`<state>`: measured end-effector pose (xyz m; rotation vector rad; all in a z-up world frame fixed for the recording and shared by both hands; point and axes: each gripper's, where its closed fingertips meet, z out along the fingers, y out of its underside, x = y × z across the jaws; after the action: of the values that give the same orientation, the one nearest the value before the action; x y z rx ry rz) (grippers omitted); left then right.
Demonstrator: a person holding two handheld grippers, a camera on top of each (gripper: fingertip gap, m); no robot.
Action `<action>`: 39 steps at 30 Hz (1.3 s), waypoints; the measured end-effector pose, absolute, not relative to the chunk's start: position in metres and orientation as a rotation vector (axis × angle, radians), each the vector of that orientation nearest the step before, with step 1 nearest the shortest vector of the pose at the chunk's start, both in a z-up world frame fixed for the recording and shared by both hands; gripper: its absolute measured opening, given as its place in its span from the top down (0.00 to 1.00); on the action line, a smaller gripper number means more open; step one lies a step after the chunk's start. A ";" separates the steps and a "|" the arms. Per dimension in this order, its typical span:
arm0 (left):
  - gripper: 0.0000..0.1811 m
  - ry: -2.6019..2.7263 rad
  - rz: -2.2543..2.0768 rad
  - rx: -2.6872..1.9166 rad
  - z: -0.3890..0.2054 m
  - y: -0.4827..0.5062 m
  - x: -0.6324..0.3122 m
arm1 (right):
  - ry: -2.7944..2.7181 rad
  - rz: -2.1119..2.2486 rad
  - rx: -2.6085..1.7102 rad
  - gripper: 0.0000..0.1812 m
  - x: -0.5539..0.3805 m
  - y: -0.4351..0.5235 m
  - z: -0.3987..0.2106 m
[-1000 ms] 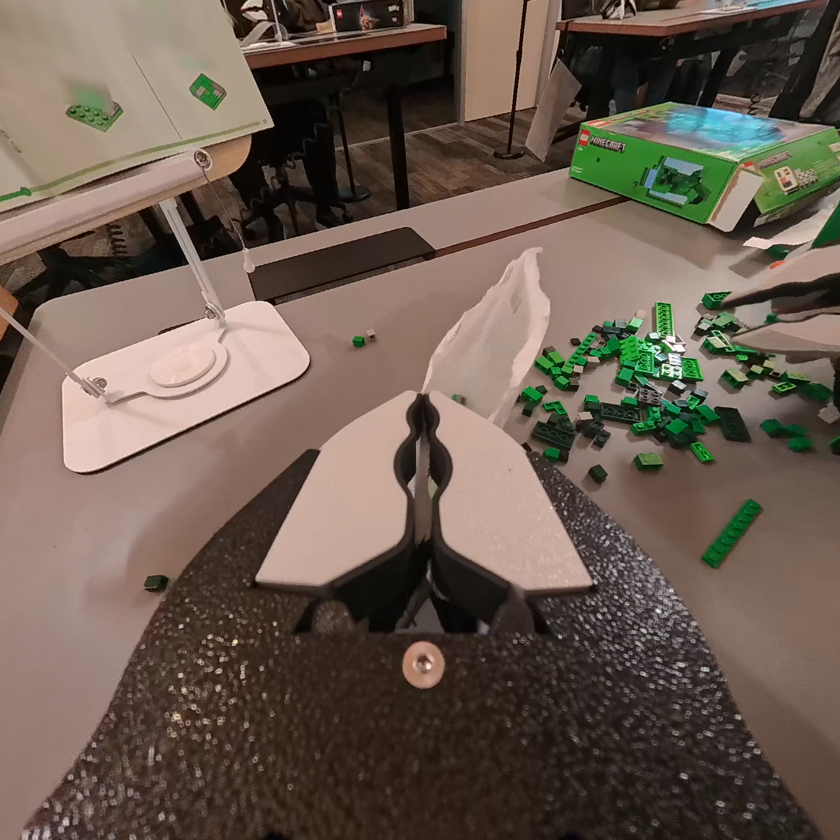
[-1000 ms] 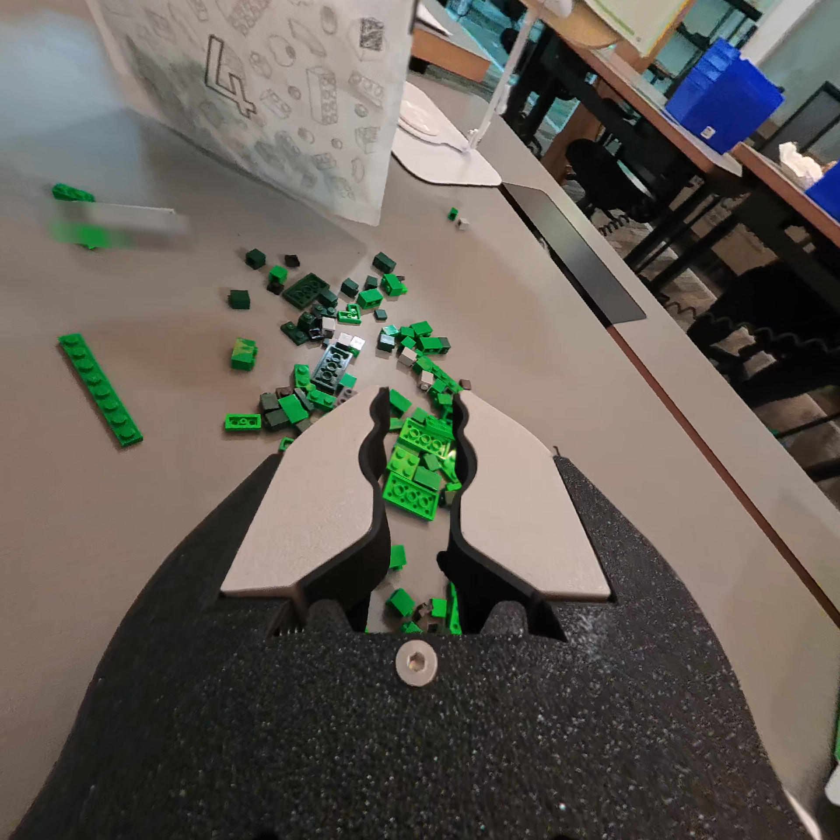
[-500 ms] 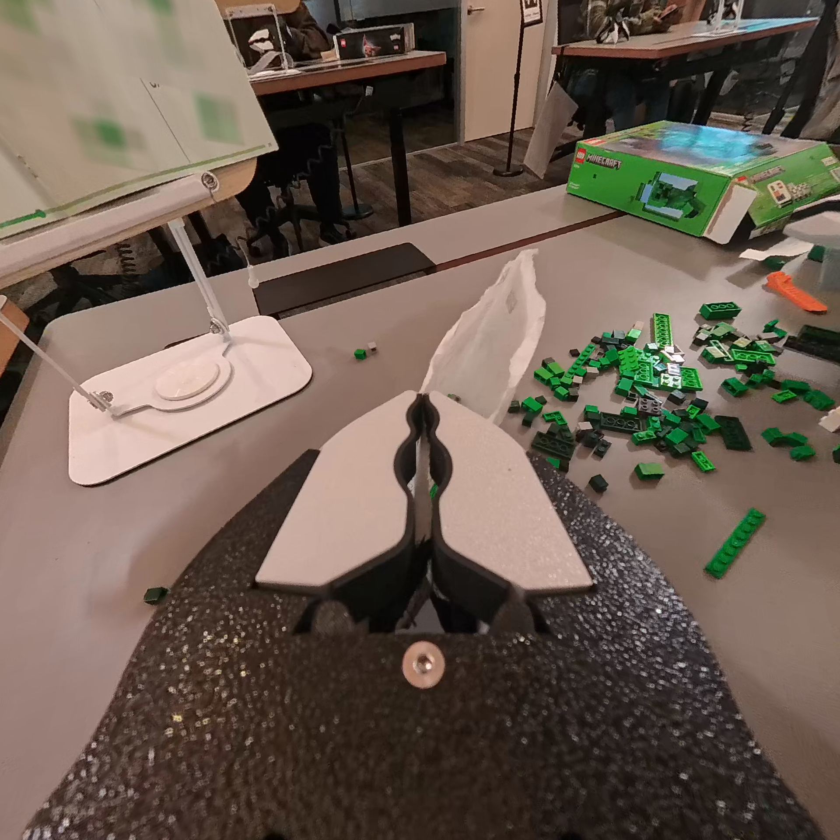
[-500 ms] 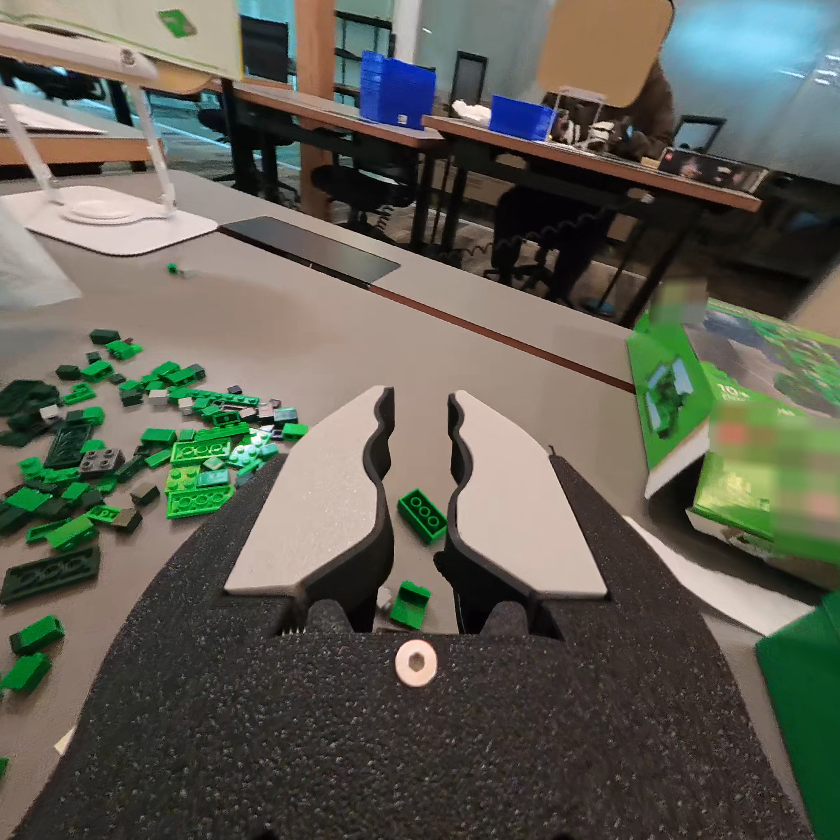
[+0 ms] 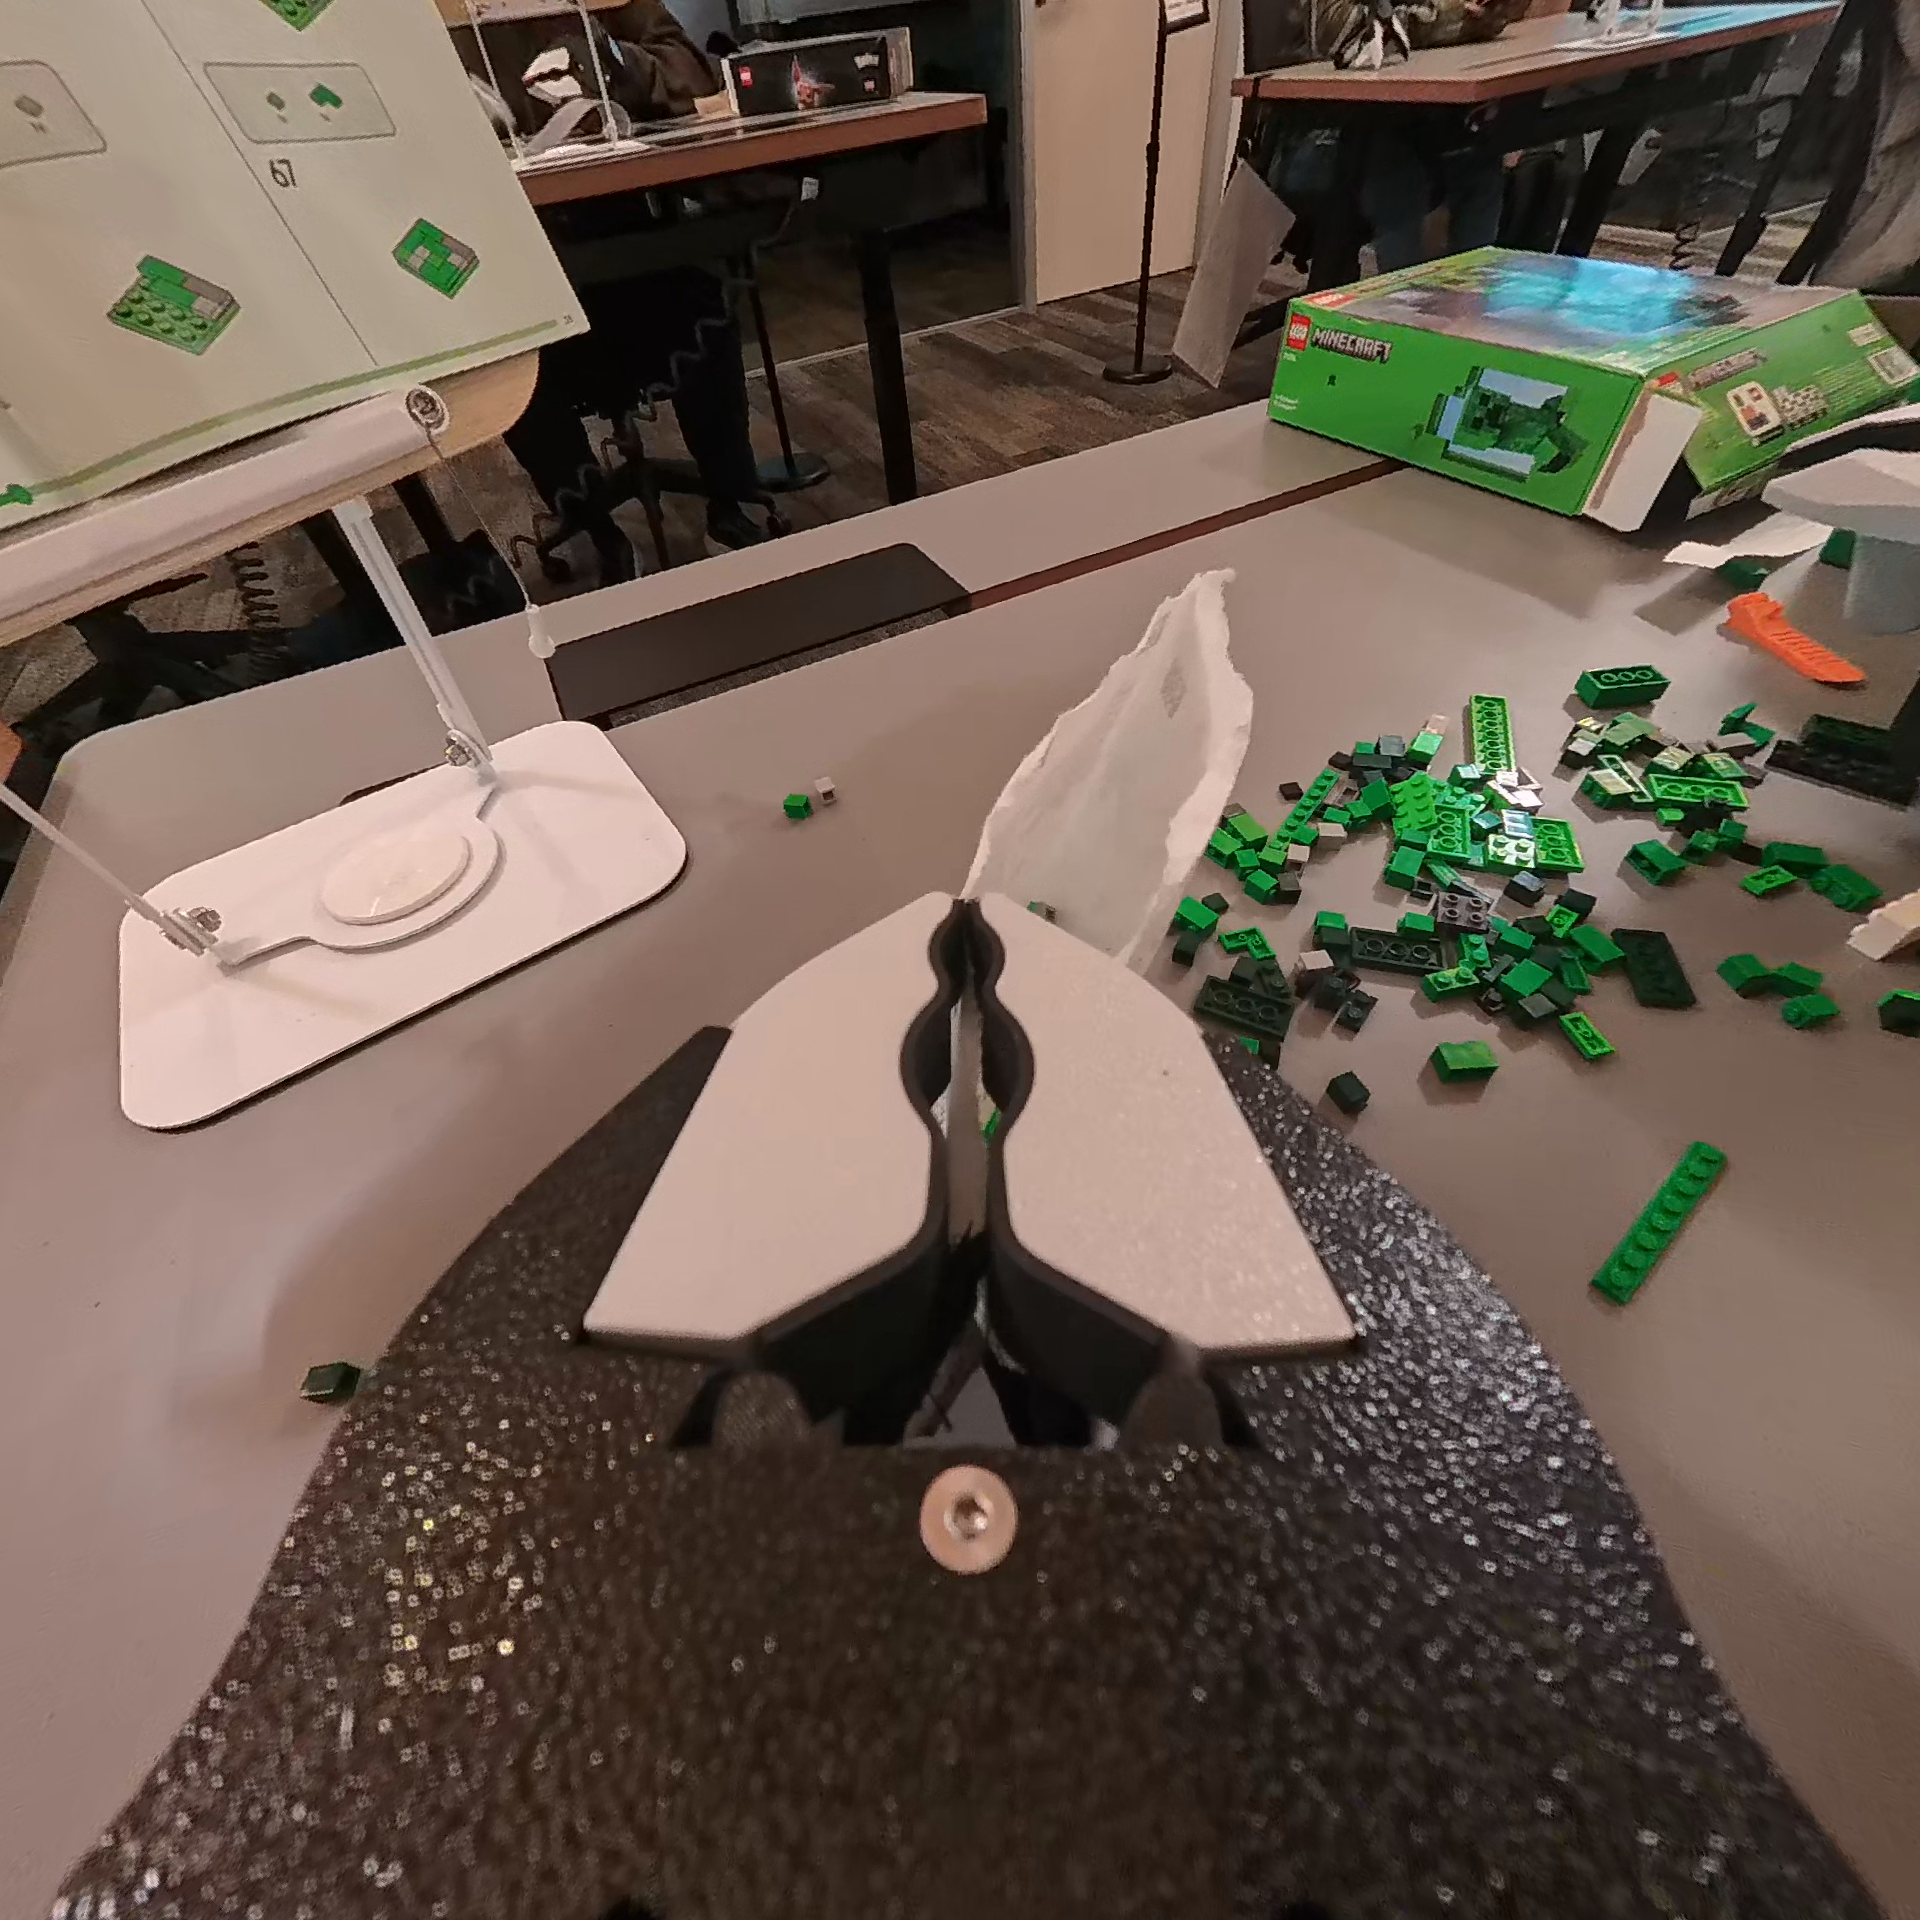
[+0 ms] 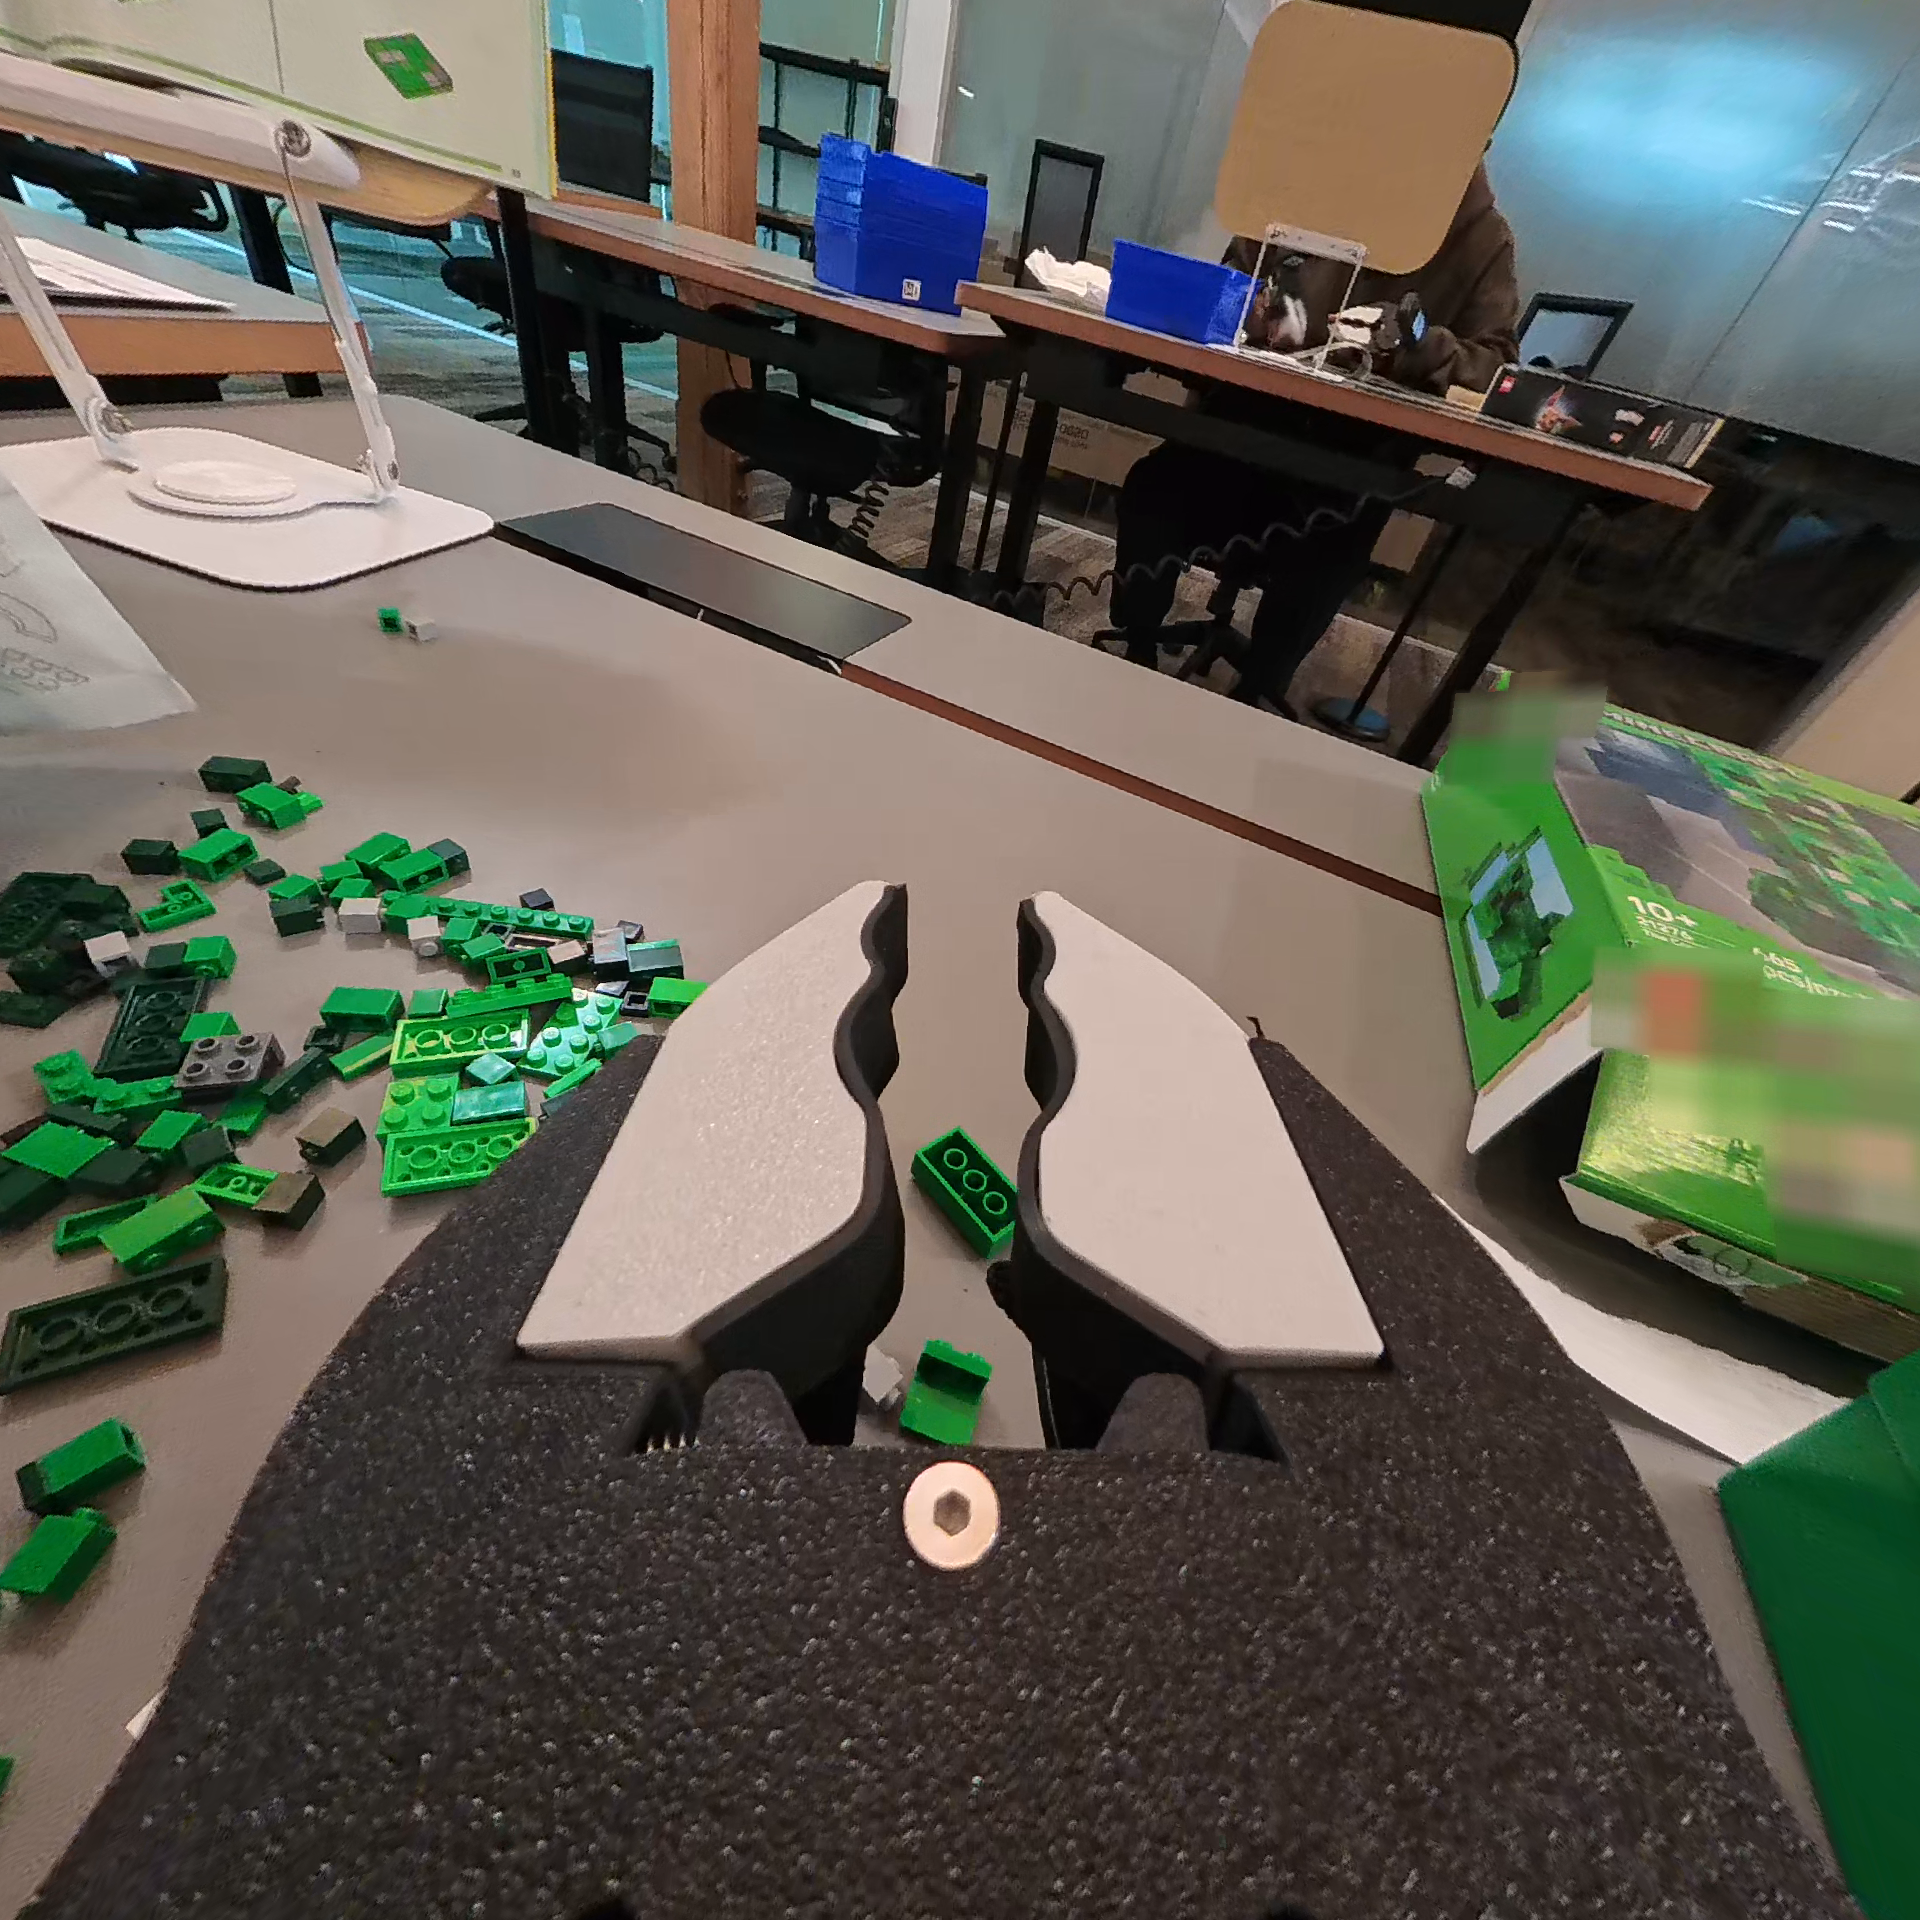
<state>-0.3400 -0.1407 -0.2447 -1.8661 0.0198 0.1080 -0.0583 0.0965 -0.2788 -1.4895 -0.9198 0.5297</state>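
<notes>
My left gripper (image 5: 966,912) is shut on the edge of a torn white paper bag (image 5: 1122,810), which stands up from the grey table (image 5: 520,1195) just left of the brick pile. A pile of small green, dark green and grey bricks (image 5: 1475,883) lies to its right and also shows in the right wrist view (image 6: 312,1018). My right gripper (image 6: 961,902) is open and empty. It hovers low over a lone green 2x3 brick (image 6: 966,1190), seen upside down between its fingers, with a smaller green piece (image 6: 943,1392) nearer the hinge.
A green toy box (image 5: 1558,384) lies at the back right, close to my right gripper (image 6: 1714,1018). A white stand base (image 5: 395,914) holds an instruction booklet (image 5: 239,239) at the left. An orange tool (image 5: 1787,644) and a long green plate (image 5: 1657,1221) lie nearby. Spacing between my two grippers at the tips: around 35 cm. Left tips and right tips are each some 25 cm from the long green plate (image 5: 1657,1221).
My right gripper has swung from over the brick pile to the right, toward the box, and stays open over the lone brick. My left gripper still holds the bag and has barely moved.
</notes>
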 end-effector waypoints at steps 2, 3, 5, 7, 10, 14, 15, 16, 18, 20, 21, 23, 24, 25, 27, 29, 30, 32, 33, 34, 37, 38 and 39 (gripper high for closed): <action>1.00 0.021 0.104 -1.868 -0.245 -0.141 -0.340 | -0.927 0.531 -1.490 0.89 -0.059 0.096 -0.280; 1.00 0.021 0.103 -1.870 -0.245 -0.141 -0.340 | -0.938 0.531 -1.486 0.89 -0.060 0.095 -0.280; 1.00 0.022 0.104 -1.870 -0.245 -0.141 -0.340 | -0.977 0.531 -1.453 0.89 -0.065 0.091 -0.280; 1.00 0.019 0.100 -1.868 -0.245 -0.141 -0.340 | -1.032 0.520 -1.407 0.89 -0.071 0.085 -0.282; 1.00 0.019 0.104 -1.864 -0.243 -0.142 -0.341 | -1.146 0.543 -1.386 0.89 -0.085 0.071 -0.291; 1.00 0.012 0.098 -1.852 -0.239 -0.145 -0.344 | -1.307 0.553 -1.351 0.89 -0.104 0.047 -0.303; 1.00 0.008 0.095 -1.850 -0.238 -0.146 -0.345 | -1.325 0.513 -1.342 0.89 -0.106 0.047 -0.306; 1.00 0.006 0.093 -1.849 -0.238 -0.147 -0.345 | -1.347 0.481 -1.336 0.89 -0.108 0.046 -0.309; 1.00 0.002 0.090 -1.846 -0.238 -0.148 -0.346 | -1.358 0.443 -1.342 0.90 -0.109 0.046 -0.312; 1.00 0.001 0.087 -1.841 -0.237 -0.148 -0.347 | -1.327 0.406 -1.358 0.91 -0.107 0.052 -0.312; 1.00 0.001 0.084 -1.840 -0.236 -0.148 -0.347 | -1.302 0.384 -1.368 0.91 -0.104 0.057 -0.310; 1.00 0.002 0.083 -1.837 -0.236 -0.148 -0.346 | -1.237 0.335 -1.396 0.93 -0.095 0.069 -0.308; 1.00 0.002 0.082 -1.836 -0.236 -0.148 -0.346 | -1.200 0.315 -1.412 0.93 -0.089 0.075 -0.306; 1.00 0.002 0.080 -1.835 -0.236 -0.148 -0.346 | -1.162 0.303 -1.429 0.94 -0.083 0.081 -0.304; 1.00 0.005 0.079 -1.837 -0.236 -0.148 -0.345 | -1.081 0.305 -1.462 0.94 -0.071 0.090 -0.299; 1.00 0.008 0.078 -1.838 -0.236 -0.147 -0.344 | -1.014 0.317 -1.479 0.94 -0.061 0.097 -0.295; 1.00 0.010 0.076 -1.839 -0.237 -0.147 -0.343 | -0.992 0.319 -1.480 0.94 -0.057 0.099 -0.293; 1.00 0.014 0.075 -1.844 -0.238 -0.145 -0.342 | -0.966 0.317 -1.475 0.95 -0.051 0.103 -0.290; 1.00 0.016 0.075 -1.847 -0.239 -0.145 -0.342 | -0.955 0.315 -1.478 0.95 -0.049 0.104 -0.288; 1.00 0.018 0.075 -1.849 -0.239 -0.144 -0.341 | -0.945 0.317 -1.479 0.95 -0.047 0.104 -0.287; 1.00 0.024 0.071 -1.853 -0.241 -0.143 -0.339 | -0.924 0.339 -1.473 0.95 -0.046 0.104 -0.284; 1.00 0.027 0.068 -1.852 -0.241 -0.143 -0.338 | -0.922 0.342 -1.472 0.95 -0.045 0.104 -0.283; 1.00 0.029 0.063 -1.849 -0.240 -0.142 -0.337 | -0.923 0.341 -1.471 0.95 -0.045 0.104 -0.283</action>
<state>-0.3371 -0.1422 -0.2403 -1.8488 0.0292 0.0633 -0.0453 0.1038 -0.2830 -1.4713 -0.9230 0.3413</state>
